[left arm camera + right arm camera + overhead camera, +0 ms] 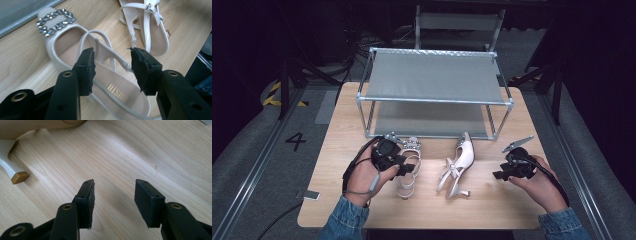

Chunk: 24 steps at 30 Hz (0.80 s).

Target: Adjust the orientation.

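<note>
Pale wooden table sitting on grey floor, dark surroundings; left gripper and right gripper both gaping apart.

1. Light wood worktop, pale grain.
2. Grey two-tier metal-frame rack at the worktop's far end.
3. Grey floor, "4" mark, yellow-black tape.
4. Dark surroundings, cables behind.
</note>
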Available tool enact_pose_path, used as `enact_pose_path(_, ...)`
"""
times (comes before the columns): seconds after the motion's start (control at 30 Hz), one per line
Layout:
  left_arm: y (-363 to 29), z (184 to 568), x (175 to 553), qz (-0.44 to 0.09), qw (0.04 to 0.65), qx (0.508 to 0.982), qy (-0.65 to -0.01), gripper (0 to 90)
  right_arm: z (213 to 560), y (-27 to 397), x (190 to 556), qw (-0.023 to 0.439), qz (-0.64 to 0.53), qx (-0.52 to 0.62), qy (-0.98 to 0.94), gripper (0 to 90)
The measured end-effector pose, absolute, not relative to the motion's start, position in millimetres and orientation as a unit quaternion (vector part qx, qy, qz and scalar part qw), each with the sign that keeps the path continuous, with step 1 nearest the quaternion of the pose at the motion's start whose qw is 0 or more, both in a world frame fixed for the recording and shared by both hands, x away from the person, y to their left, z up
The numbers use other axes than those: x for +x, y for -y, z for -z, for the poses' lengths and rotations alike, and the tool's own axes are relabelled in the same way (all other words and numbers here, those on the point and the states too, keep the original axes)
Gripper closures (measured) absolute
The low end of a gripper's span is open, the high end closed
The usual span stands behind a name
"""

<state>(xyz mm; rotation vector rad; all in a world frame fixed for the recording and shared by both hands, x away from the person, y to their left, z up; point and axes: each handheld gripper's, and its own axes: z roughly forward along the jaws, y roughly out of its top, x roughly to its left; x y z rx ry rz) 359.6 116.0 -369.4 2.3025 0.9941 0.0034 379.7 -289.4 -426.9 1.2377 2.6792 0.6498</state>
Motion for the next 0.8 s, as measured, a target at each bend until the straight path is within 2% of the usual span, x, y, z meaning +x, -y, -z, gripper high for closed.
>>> enact_pose_path(0.37, -87, 394, 376, -0.001, 0.277, 0.879, -0.388, 45.4, 428, 293, 368, 0.079, -0.233, 0.416, -0.875, 51.5)
enact_pose_path(0.8, -70, 424, 389, 0.001, 0.253, 0.875, -0.413, 45.6, 432, 301, 361, 0.082, -0.235, 0.430, -0.868, 50.9)
